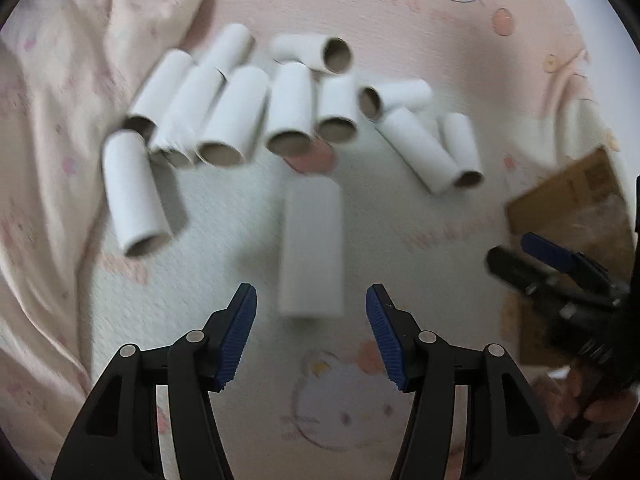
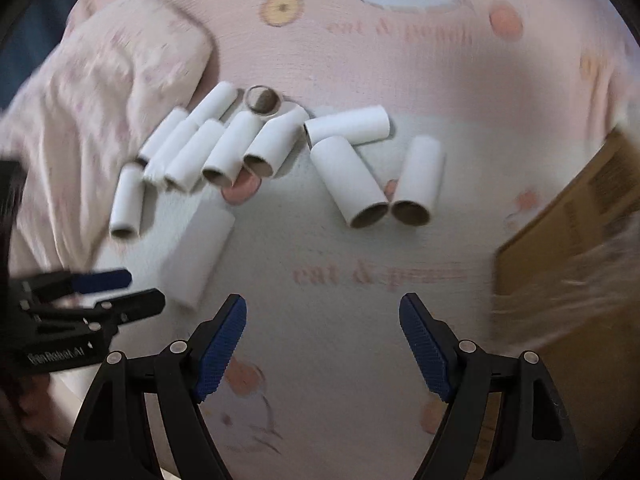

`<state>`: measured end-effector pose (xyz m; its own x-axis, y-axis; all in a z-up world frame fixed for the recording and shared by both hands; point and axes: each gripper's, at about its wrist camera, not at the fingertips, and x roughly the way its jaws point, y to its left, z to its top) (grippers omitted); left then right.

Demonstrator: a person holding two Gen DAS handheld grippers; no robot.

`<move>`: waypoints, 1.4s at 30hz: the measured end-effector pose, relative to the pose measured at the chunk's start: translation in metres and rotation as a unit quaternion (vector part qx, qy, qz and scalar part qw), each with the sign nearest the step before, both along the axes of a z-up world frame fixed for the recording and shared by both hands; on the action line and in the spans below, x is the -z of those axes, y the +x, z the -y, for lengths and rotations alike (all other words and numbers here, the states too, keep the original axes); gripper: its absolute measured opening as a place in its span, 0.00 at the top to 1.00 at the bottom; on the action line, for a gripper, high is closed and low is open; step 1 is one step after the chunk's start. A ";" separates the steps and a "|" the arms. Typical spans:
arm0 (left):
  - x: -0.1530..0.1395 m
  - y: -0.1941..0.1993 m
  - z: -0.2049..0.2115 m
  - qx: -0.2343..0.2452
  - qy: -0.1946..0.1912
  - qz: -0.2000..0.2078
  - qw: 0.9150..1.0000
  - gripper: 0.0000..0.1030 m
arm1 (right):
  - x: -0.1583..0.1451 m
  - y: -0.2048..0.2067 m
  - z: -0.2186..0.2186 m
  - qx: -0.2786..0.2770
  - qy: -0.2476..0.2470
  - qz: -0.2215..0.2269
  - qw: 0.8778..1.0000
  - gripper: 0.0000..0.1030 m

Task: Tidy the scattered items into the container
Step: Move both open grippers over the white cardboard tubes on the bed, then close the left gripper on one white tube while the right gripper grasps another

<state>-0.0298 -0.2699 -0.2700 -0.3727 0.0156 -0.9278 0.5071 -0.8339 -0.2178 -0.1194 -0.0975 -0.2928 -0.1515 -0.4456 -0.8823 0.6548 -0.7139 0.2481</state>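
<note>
Several white cardboard tubes lie scattered on a pink cartoon-print bedsheet (image 1: pixel 440 12). One tube (image 1: pixel 312 248) lies lengthwise just ahead of my left gripper (image 1: pixel 311 304), which is open and empty; the same tube shows in the right wrist view (image 2: pixel 198 254). Two tubes (image 2: pixel 352 182) (image 2: pixel 420 182) lie side by side ahead of my right gripper (image 2: pixel 323 316), which is open and empty. A brown cardboard box (image 2: pixel 568 232) stands at the right; it also shows in the left wrist view (image 1: pixel 572 192). The right gripper shows in the left wrist view (image 1: pixel 532 256) in front of the box.
A rumpled pink blanket (image 1: pixel 52 92) is heaped at the left, beside the tube cluster (image 1: pixel 236 116). The left gripper shows at the left edge of the right wrist view (image 2: pixel 116 292). Bare sheet lies between the grippers and the box.
</note>
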 end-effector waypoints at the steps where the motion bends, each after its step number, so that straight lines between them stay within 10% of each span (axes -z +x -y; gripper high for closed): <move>1: 0.003 -0.004 0.002 -0.001 -0.004 0.006 1.000 0.40 | 0.004 -0.008 0.001 0.014 -0.015 0.019 1.000 0.25; 27: 0.039 -0.027 0.026 -0.041 0.034 0.012 0.999 0.55 | 0.064 -0.071 0.065 -0.009 -0.031 -0.011 0.999 0.25; 34: 0.039 -0.022 0.025 -0.049 0.038 0.002 0.998 0.55 | 0.063 -0.065 0.074 -0.025 -0.014 -0.004 1.000 0.61; 42: 0.042 -0.015 0.025 -0.055 0.059 0.002 0.997 0.55 | 0.060 -0.051 0.071 -0.032 0.000 0.011 0.999 0.62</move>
<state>-0.0452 -0.2948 -0.3119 -0.3745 0.0836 -0.9234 0.5955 -0.7416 -0.3087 -0.1701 -0.1689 -0.3529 -0.1035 -0.4537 -0.8851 0.6936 -0.6707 0.2627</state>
